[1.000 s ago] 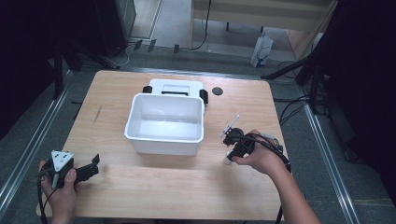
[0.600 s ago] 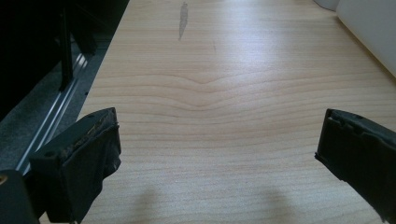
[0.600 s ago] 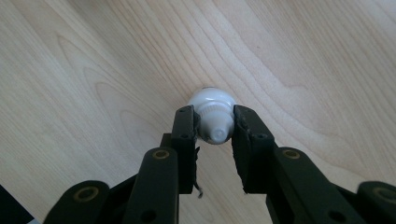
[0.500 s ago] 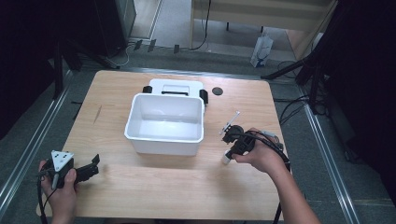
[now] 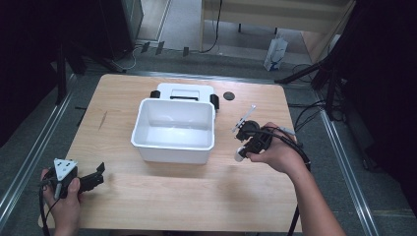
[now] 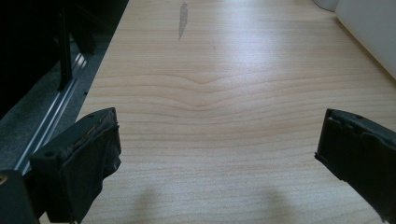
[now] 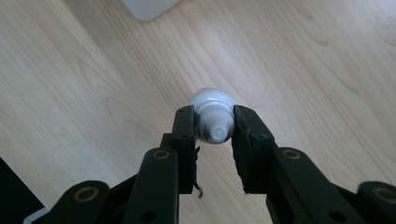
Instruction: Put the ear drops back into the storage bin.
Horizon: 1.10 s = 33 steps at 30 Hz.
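Nearby, white tub (image 5: 174, 147); contents unclear

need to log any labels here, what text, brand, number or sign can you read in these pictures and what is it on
No text can be read.
white bottle in the right gripper: plain cap and shoulder, no print in sight.
white bin: plain walls.
white lid behind it: nothing readable.
white bag on the floor beyond the table: a dark mark, too small and blurred to read.
grey plate on the left gripper: dots, no letters.
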Each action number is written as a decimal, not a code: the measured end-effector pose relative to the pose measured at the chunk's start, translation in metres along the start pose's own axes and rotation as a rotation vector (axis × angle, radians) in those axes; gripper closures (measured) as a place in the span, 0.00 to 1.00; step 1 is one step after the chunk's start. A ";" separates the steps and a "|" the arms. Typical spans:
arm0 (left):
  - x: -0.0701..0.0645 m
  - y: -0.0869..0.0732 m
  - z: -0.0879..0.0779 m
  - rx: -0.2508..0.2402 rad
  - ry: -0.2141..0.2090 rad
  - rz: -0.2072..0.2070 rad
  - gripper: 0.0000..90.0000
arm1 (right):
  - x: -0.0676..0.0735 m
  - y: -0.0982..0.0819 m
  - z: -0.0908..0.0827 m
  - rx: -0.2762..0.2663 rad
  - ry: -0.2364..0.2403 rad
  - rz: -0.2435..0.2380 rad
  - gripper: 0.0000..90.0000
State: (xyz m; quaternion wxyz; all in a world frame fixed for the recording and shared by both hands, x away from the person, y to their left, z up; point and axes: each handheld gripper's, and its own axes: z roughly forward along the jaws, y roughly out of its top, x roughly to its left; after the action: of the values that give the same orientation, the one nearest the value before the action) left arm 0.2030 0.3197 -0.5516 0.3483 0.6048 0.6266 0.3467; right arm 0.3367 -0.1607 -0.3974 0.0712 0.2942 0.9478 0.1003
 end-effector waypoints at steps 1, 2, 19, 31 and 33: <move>0.000 0.000 0.000 0.001 0.000 0.000 0.00 | -0.001 0.001 -0.003 -0.007 -0.003 0.001 0.80; 0.000 0.000 0.000 0.001 0.000 -0.001 0.00 | -0.002 0.003 -0.005 -0.008 -0.003 -0.001 0.80; 0.001 0.001 0.001 0.008 -0.009 -0.010 0.00 | -0.009 0.050 -0.048 -0.048 -0.030 -0.041 0.80; 0.001 0.001 0.001 0.012 -0.013 -0.004 0.00 | -0.006 0.083 -0.060 -0.067 -0.031 -0.078 0.80; 0.001 0.001 0.002 0.012 -0.014 -0.005 0.00 | -0.004 0.087 -0.062 -0.067 -0.024 -0.089 0.80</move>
State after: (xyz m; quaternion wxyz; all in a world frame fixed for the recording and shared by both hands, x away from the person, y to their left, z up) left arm 0.2049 0.3207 -0.5517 0.3500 0.6078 0.6277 0.3378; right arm 0.3753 -0.1016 -0.3167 0.0969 0.2504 0.9551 0.1252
